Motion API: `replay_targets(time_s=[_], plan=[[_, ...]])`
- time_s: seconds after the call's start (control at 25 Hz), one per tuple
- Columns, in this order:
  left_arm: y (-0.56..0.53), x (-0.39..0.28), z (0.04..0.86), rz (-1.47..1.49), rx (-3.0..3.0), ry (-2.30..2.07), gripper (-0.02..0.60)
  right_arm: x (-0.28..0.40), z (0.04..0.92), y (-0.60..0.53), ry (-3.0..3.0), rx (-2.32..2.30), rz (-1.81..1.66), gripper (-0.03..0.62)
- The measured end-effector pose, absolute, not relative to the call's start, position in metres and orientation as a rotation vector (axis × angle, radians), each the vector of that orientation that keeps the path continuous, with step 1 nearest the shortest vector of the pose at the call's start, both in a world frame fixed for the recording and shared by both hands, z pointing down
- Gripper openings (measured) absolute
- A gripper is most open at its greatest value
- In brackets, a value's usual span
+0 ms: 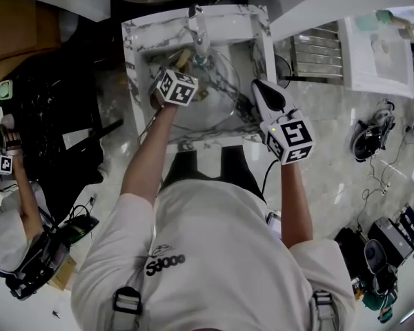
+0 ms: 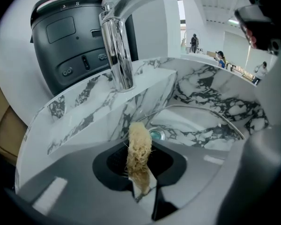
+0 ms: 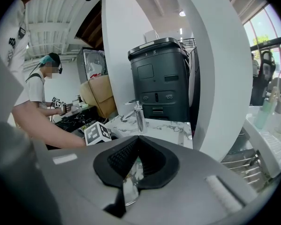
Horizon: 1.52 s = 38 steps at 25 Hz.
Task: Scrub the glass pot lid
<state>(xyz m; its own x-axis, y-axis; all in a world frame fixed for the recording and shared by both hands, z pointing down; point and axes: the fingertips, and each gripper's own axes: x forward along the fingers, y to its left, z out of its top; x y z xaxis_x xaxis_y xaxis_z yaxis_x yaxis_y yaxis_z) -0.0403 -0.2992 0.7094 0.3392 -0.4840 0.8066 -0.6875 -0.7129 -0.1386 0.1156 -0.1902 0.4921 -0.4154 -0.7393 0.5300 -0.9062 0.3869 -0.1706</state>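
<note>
In the marble sink [image 1: 133,41], below the chrome faucet [image 2: 117,50]: one glass pot lid [image 1: 214,109], round with a metal rim, lying in the basin; whether it rests flat or tilted cannot be told. Left gripper [image 2: 140,170]: jaws closed on a loofah scrubber [image 2: 139,142], a pale yellow, fibrous piece that stands upright between the black pads and sticks out past them; held over the back left part of the basin, close to the faucet base, with the lid rim curving just beyond it. Whether the scrubber touches the glass cannot be told. Right gripper [image 3: 131,172]: jaws closed on the right edge of the lid, a thin strip of glass and metal rim showing in the slit between the pads; held at the right side of the basin. Behind the sink: one dark grey bin [image 3: 161,83] with buttons on its front. Right of the sink: a wire rack [image 1: 317,50] on the counter. Far left: a second person [image 1: 14,233] at a dark table, holding marker cubes.
</note>
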Motion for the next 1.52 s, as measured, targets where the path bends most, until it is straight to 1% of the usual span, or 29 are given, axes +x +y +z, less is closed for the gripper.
replay_targets(time_s=[0.72, 1.16, 1.52], plan=[[-0.28, 0.012, 0.719, 1.281, 2.444, -0.96, 0.063, 0.132, 0.499, -0.169, -2.246, 1.451, 0.645, 0.003], [-0.272, 0.048, 0.714, 1.434, 2.577, -0.901, 0.066, 0.144, 0.5, -0.16, -2.222, 1.5, 0.673, 0.003], [-0.245, 0.083, 0.715, 1.577, 2.697, -0.698, 0.066, 0.15, 0.5, -0.16, -2.217, 1.507, 0.685, 0.003]])
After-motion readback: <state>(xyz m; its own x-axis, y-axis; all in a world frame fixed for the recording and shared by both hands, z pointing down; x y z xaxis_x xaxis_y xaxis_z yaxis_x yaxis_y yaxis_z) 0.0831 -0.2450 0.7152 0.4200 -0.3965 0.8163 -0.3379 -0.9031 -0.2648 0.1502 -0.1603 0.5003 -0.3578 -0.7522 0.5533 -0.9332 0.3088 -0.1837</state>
